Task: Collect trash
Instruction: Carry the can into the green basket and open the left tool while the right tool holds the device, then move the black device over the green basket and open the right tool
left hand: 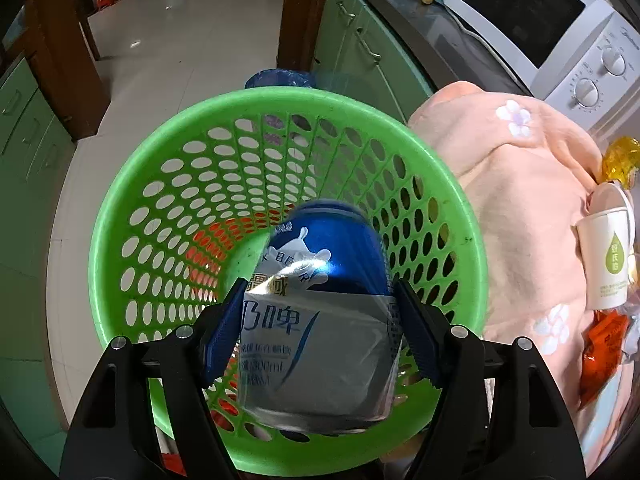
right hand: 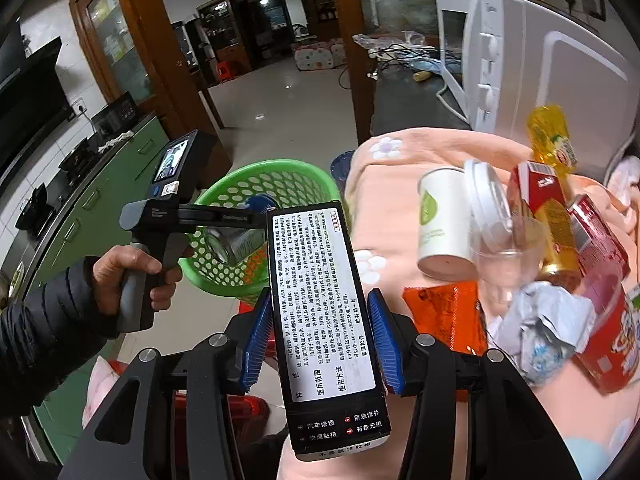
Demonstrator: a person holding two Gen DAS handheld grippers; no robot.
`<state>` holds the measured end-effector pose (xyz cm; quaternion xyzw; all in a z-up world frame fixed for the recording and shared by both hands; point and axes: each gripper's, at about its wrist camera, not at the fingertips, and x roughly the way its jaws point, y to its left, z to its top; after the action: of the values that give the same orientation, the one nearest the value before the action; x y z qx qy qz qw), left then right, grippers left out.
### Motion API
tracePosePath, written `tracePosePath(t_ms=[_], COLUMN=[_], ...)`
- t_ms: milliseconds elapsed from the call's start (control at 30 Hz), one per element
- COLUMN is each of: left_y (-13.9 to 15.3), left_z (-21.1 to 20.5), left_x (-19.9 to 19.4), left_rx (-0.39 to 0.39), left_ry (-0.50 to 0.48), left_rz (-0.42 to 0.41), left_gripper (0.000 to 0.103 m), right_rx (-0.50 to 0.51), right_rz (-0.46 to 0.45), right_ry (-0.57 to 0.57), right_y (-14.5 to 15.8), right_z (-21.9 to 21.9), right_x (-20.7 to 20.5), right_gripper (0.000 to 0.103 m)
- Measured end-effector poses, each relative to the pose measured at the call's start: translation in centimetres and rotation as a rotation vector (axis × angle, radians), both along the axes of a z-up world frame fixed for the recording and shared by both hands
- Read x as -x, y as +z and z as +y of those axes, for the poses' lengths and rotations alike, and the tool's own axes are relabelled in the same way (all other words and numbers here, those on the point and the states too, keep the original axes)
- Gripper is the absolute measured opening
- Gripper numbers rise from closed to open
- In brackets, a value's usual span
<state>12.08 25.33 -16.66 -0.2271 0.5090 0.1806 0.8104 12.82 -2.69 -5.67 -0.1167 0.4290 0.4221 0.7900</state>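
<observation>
The left gripper (left hand: 320,332) hangs steeply downward over the open mouth of a green basket (left hand: 132,184), with its jaws clamped on a drink can (left hand: 320,300). The can sits between the blue pads, and its long axis runs forward and down from the jaws toward the basket's bottom. The basket lies directly beyond and below the jaws, so a release here would likely drop the can inside. The can is blue at the far end and silver nearer the jaws, with a white splash design and printed characters; it looks shiny and slightly blurred. Something orange shows through the basket's holes near its bottom.

The right gripper (right hand: 316,344) has its jaws clamped on a flat black box (right hand: 320,320) with a white label of dense print. The box's long axis points straight out from the jaws. From these jaws the basket lies ahead and to the left, with the person's left hand (right hand: 132,276) in between, so the left hand is the nearer to it.

To the right of the right jaws, more rubbish lies on a peach cloth (right hand: 400,152) covering the surface: a paper cup (right hand: 440,224), a clear plastic cup (right hand: 504,256), an orange packet (right hand: 448,320), crumpled foil (right hand: 540,328), red cartons (right hand: 532,196) and a yellow bottle (right hand: 552,136). A white microwave (left hand: 560,28) stands behind.
</observation>
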Motion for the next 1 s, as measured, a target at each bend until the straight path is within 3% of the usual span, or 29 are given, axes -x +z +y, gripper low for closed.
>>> tracePosePath(t_ms=[433,1000], left_y=[-0.1,5.2], left_z=[1.6,3.7], left_x=[2.1,8.0], left_rx=[0.018,-0.022], left_ry=[0.048,0.154], left_rz=[-0.027,-0.146], left_gripper=[0.072,0.073], right_rx=[0.012,0.04], right_rz=[0.014,0.049], right_ry=[0.056,0.115], right_y=[-1.1,-3.8], right_z=[3.9,11.8], right_x=[-0.8,-2.7], right_gripper=[0.046,0.047])
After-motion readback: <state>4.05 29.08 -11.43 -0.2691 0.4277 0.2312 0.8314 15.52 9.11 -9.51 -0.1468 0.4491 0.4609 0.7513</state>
